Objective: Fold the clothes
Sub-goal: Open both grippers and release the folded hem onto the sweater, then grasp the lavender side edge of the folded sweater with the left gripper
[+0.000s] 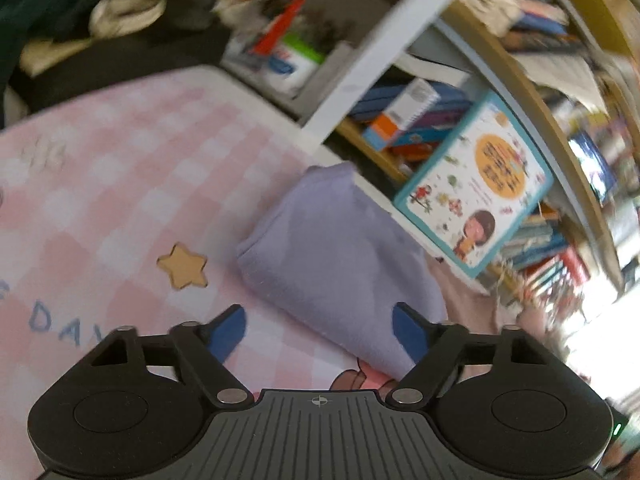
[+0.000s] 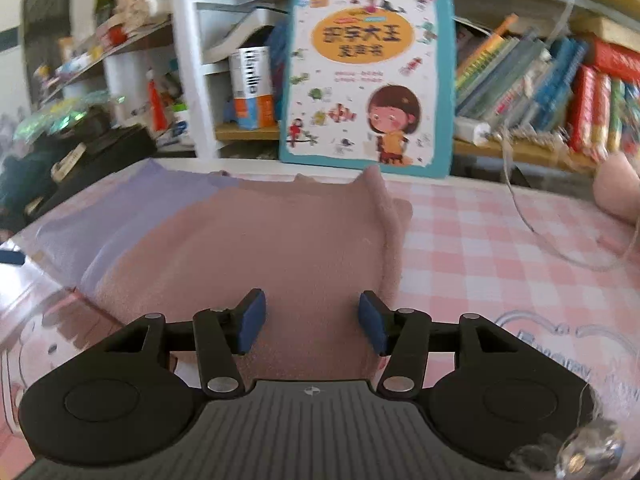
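left gripper point(image 1: 320, 330): jaws wide apart, nothing between the blue pads point(image 1: 228, 332). Hangs over the table, view tilted and blurred.
right gripper point(image 2: 311, 322): jaws partly apart, pads not pressing on anything. The pink cloth lies under and between them; whether the tips touch it I can't tell.
pink cloth point(image 2: 280, 240): task item. Spread mostly flat on the table right in front of the right gripper, its right edge raised in a ridge that ends in a peak at the far side. In the left wrist view only a strip of it shows, at the right past the purple cloth.
purple cloth point(image 1: 340, 248): task item. Folded into a thick rectangle, lying on the table just ahead of the left gripper, its near corner between that gripper's fingers in the picture. In the right wrist view it sits at the left, touching the pink cloth.
table cover point(image 2: 500, 240): pink and white checks, a yellow star point(image 1: 183, 266) and blue letters printed on it.
clear tube point(image 2: 560, 248): loops over the cover at the right.
picture book point(image 2: 368, 76): teal border, cartoon girl, stands upright at the far table edge, leaning on the shelf.
bookshelf point(image 2: 560, 80): behind the table, rows of books, boxes and clutter.
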A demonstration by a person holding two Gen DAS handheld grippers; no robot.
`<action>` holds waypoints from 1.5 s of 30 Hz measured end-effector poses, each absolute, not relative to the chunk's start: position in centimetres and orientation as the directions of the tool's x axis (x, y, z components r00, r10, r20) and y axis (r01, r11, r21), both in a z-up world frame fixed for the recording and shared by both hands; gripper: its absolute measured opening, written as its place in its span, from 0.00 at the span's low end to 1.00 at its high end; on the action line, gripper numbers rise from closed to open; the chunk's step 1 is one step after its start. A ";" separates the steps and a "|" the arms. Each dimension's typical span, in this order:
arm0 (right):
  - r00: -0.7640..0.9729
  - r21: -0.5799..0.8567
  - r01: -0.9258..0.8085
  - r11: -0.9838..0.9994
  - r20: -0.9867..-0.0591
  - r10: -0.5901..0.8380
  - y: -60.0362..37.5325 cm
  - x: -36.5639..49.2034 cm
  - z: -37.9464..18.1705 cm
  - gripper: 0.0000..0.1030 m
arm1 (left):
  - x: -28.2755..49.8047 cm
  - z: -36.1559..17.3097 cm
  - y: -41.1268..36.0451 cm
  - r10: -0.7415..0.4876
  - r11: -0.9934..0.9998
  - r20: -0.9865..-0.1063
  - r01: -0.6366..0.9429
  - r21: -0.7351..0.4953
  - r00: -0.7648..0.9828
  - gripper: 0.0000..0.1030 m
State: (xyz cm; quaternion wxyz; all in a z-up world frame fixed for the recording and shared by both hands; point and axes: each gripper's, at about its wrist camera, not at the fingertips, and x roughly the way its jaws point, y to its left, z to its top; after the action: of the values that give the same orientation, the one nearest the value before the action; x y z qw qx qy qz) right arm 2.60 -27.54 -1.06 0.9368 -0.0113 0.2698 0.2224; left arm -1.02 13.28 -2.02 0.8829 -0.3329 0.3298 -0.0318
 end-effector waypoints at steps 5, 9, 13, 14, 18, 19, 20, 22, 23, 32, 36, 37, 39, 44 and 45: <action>0.727 0.095 -0.487 0.868 -0.506 0.464 -28.8 2.4 -0.9 0.47 | 0.3 -3.3 13.3 -0.291 0.718 -0.597 -0.241 -0.652 0.748 0.49; 0.713 0.084 -0.504 0.860 -0.522 0.469 -28.9 2.4 -1.0 0.45 | 0.9 -4.0 13.3 -0.266 0.654 -0.587 -0.304 -0.693 0.765 0.48; 0.717 0.046 -0.507 0.861 -0.531 0.451 -28.4 2.2 -1.1 0.45 | 1.3 -4.4 13.5 -0.241 0.586 -0.560 -0.341 -0.735 0.793 0.48; 0.718 0.041 -0.507 0.861 -0.532 0.449 -28.3 2.1 -1.1 0.45 | 1.5 -4.5 13.5 -0.234 0.577 -0.556 -0.346 -0.740 0.798 0.48; 0.712 0.051 -0.509 0.859 -0.536 0.453 -28.4 2.3 -1.2 0.46 | 2.1 -4.6 13.3 -0.209 0.571 -0.564 -0.368 -0.734 0.799 0.31; 0.710 0.057 -0.509 0.859 -0.537 0.456 -28.5 2.4 -1.2 0.46 | 2.2 -4.6 13.2 -0.210 0.570 -0.566 -0.370 -0.734 0.798 0.23; 0.709 0.057 -0.509 0.859 -0.537 0.456 -28.5 2.4 -1.2 0.46 | 2.2 -4.4 13.0 -0.208 0.578 -0.561 -0.362 -0.731 0.801 0.19; 0.710 0.054 -0.509 0.859 -0.538 0.454 -28.4 2.4 -1.2 0.46 | 1.8 -2.7 11.3 -0.173 0.680 -0.527 -0.287 -0.675 0.832 0.16; 0.710 0.055 -0.508 0.859 -0.538 0.454 -28.4 2.4 -1.2 0.46 | 1.6 -1.6 10.1 -0.159 0.743 -0.504 -0.234 -0.628 0.849 0.16; 0.709 0.058 -0.508 0.860 -0.539 0.455 -28.4 2.4 -1.2 0.46 | 2.3 -2.7 10.3 -0.206 0.683 -0.528 -0.265 -0.680 0.824 0.30; 0.708 0.059 -0.507 0.860 -0.540 0.455 -28.3 2.3 -1.2 0.46 | 3.0 -4.0 10.2 -0.212 0.670 -0.544 -0.285 -0.686 0.812 0.34; 0.708 0.059 -0.507 0.860 -0.540 0.455 -28.3 2.3 -1.2 0.46 | 3.3 -4.2 10.1 -0.212 0.667 -0.545 -0.288 -0.687 0.811 0.34; 0.709 0.057 -0.507 0.860 -0.540 0.454 -28.3 2.3 -1.2 0.46 | 3.6 -4.7 10.3 -0.210 0.653 -0.533 -0.289 -0.700 0.819 0.35; 0.706 0.058 -0.512 0.857 -0.541 0.458 -28.2 2.2 -1.2 0.47 | 4.0 -5.2 10.2 -0.195 0.659 -0.509 -0.272 -0.701 0.839 0.29; 0.705 0.059 -0.512 0.857 -0.541 0.459 -28.2 2.2 -1.2 0.47 | 4.1 -5.3 10.2 -0.193 0.664 -0.508 -0.269 -0.697 0.839 0.22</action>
State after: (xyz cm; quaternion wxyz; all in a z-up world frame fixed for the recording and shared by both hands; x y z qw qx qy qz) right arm 2.21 -28.18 -1.18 0.9220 -0.0477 0.2796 0.2634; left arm 4.12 10.19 -5.28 0.8673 -0.4092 0.2827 0.0219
